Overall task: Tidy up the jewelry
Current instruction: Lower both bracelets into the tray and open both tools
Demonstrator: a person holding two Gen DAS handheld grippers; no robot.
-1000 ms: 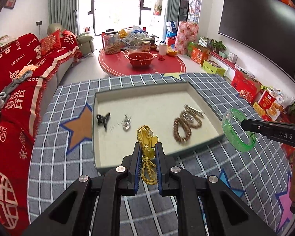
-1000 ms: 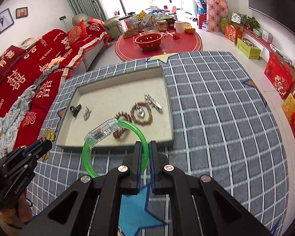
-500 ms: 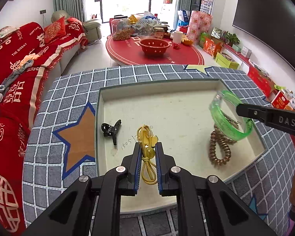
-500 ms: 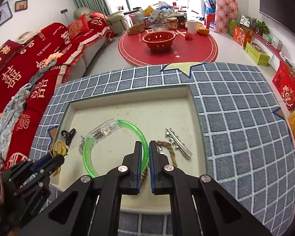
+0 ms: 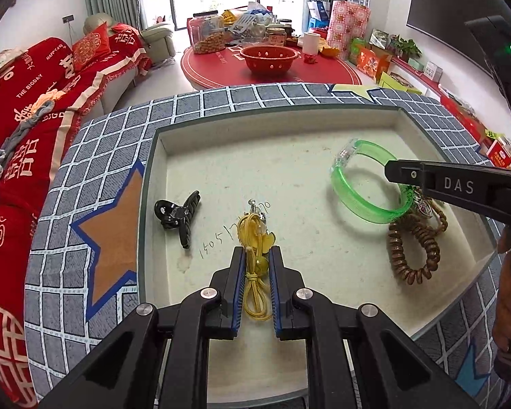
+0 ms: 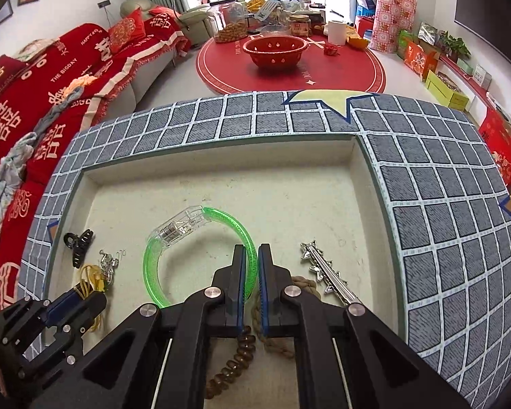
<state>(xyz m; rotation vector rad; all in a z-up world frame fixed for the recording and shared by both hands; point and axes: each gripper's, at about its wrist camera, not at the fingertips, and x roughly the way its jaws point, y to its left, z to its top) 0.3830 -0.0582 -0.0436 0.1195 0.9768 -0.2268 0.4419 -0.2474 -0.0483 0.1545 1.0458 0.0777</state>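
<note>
Placement is underway: left gripper [image 5: 256, 255] fingers clamp the yellow cord charm [image 5: 255, 235], right gripper [image 6: 252, 255] fingers the green bangle [image 6: 201, 235], over the tray [image 5: 221, 129]; next, release at six o'clock.

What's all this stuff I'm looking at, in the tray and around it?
tray: one, cream inside, on the checked cloth
checked cloth: one, grey-blue with stars, under the tray
green bangle: one, clear clasp, held over the tray
yellow cord pendant: one, held over the tray
black hair claw: one, tray's left side
brown bead bracelets: a tangle, count unclear, tray's right side
silver star clip: one, right of the bangle
small silver charm: one, near the hair claw
red colander: one, on the round red table behind
red sofa cover: one, left
left gripper: black, shut on the yellow cord pendant
right gripper: black, shut on the green bangle
</note>
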